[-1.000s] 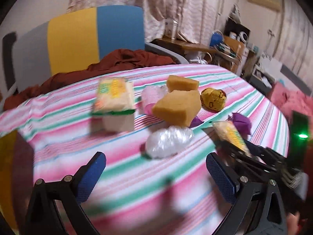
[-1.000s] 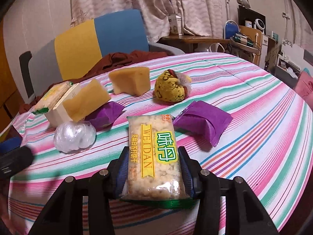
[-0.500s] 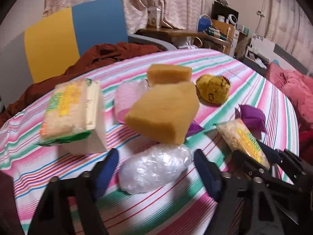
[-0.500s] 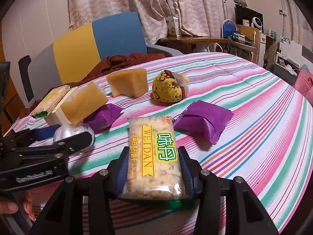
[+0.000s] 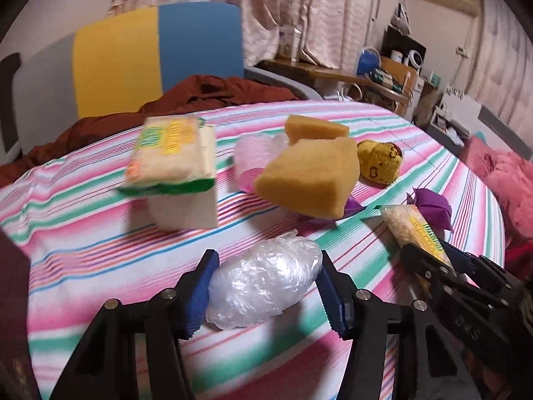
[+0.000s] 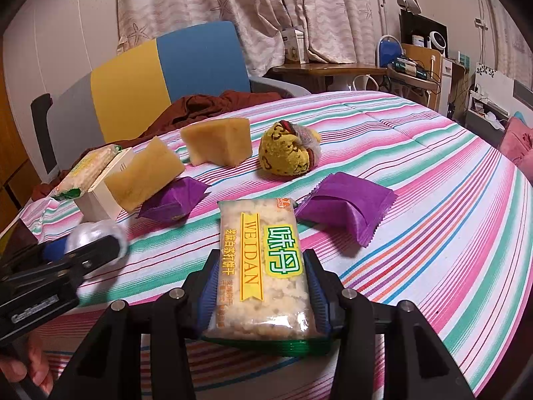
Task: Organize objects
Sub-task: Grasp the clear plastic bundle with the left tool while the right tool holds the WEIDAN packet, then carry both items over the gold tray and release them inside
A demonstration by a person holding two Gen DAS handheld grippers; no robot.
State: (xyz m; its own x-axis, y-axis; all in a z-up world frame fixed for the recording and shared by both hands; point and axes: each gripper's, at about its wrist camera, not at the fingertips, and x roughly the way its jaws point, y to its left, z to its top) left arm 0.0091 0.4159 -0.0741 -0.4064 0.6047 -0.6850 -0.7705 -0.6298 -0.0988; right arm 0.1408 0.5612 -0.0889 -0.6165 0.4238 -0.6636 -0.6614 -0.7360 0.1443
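Observation:
A crumpled clear plastic wad (image 5: 263,283) lies on the striped tablecloth (image 5: 100,250), low in the left wrist view. My left gripper (image 5: 266,266) is closing on it, and its blue pads touch the wad on both sides. The right wrist view also shows this gripper (image 6: 90,250) at the left edge, with the wad (image 6: 96,233) partly hidden behind its finger. My right gripper (image 6: 261,266) is shut on a clear packet of crackers (image 6: 263,260) with a yellow and green label, held just above the cloth. That packet (image 5: 413,230) also appears at the right of the left wrist view.
Behind the wad are two yellow sponges (image 5: 309,180) (image 5: 316,128), a pink cup (image 5: 250,156), a white box (image 5: 186,206) with another cracker packet (image 5: 170,156) on top, and a yellow plush (image 5: 379,163). Two purple packets (image 6: 346,210) (image 6: 173,200) lie near the right gripper. A chair (image 5: 156,53) stands behind.
My left gripper has moved forward and down to the plastic wad and its jaws have narrowed from wide open to the wad's sides. The right gripper and its packet have stayed still.

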